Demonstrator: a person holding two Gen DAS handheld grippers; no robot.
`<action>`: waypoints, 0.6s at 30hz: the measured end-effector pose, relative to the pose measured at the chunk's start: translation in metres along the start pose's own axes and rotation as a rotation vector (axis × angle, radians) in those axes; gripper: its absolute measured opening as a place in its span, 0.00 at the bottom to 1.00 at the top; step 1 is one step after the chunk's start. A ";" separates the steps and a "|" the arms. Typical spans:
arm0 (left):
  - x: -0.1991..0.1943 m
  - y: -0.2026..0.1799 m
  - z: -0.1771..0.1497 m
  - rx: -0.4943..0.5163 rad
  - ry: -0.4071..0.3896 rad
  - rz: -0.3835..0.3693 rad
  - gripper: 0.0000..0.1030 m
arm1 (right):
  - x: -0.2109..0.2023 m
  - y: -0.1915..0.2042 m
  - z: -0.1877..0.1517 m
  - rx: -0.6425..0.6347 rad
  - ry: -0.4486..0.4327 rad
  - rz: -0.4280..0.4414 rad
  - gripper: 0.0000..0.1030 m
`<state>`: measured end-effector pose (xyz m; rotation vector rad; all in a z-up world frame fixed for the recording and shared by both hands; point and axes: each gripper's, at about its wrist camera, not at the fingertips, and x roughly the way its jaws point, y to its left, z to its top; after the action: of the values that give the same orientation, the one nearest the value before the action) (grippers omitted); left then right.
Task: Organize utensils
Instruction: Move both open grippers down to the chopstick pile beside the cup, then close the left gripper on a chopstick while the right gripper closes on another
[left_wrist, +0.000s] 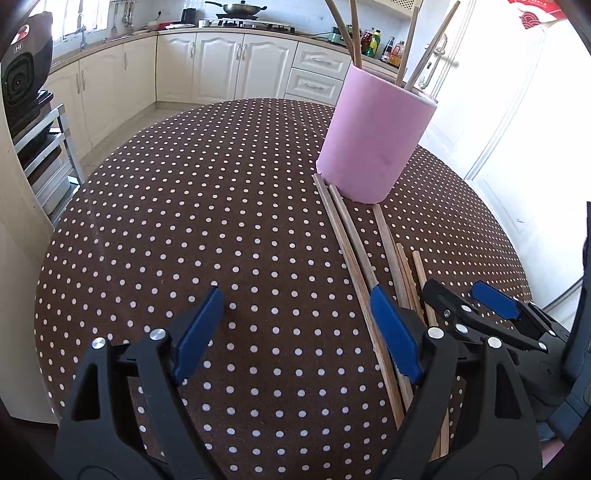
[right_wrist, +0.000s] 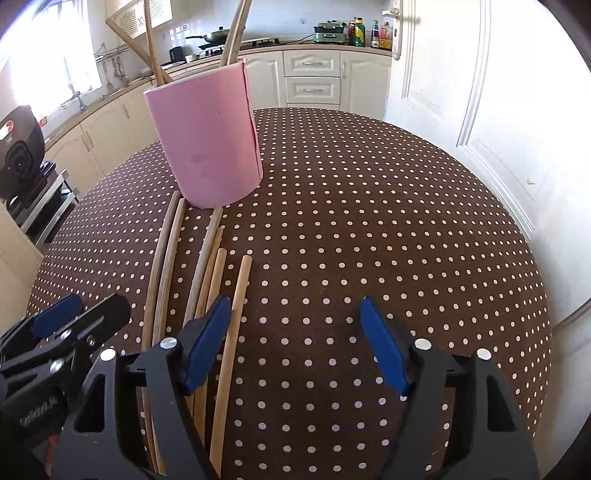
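— Both grippers have their fingers spread wide, holding nothing. Left gripper (left_wrist: 295, 314) hangs over bare cloth; right gripper (right_wrist: 295, 325) too.

— And the chopsticks (right_wrist: 207, 273)?

— Six lie loose on the dotted table (right_wrist: 369, 221), between the grippers, ends toward the pink cup (right_wrist: 207, 136). Two touch its base. Four more stand inside (left_wrist: 410, 48).

— Anything in the way?

— Each gripper's inner finger sits over the sticks.

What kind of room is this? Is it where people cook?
Yes, it looks like a home kitchen. A stove with a pan on it, cream cabinets under a counter, and sauce bottles by the wall all show it. Chopsticks lie on the dotted table.
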<state>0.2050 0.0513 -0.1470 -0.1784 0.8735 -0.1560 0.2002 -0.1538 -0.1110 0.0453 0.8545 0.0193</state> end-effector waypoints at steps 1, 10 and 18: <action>0.002 0.000 0.002 -0.003 0.003 0.004 0.78 | 0.000 -0.001 0.000 -0.002 0.000 0.004 0.65; 0.028 -0.020 0.028 0.061 0.046 0.066 0.78 | -0.004 -0.003 -0.008 -0.050 0.008 0.016 0.64; 0.045 -0.027 0.049 0.096 0.149 0.076 0.78 | -0.006 -0.004 -0.013 -0.061 0.011 0.011 0.64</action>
<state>0.2701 0.0202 -0.1437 -0.0443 1.0177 -0.1412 0.1867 -0.1577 -0.1149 -0.0074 0.8647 0.0555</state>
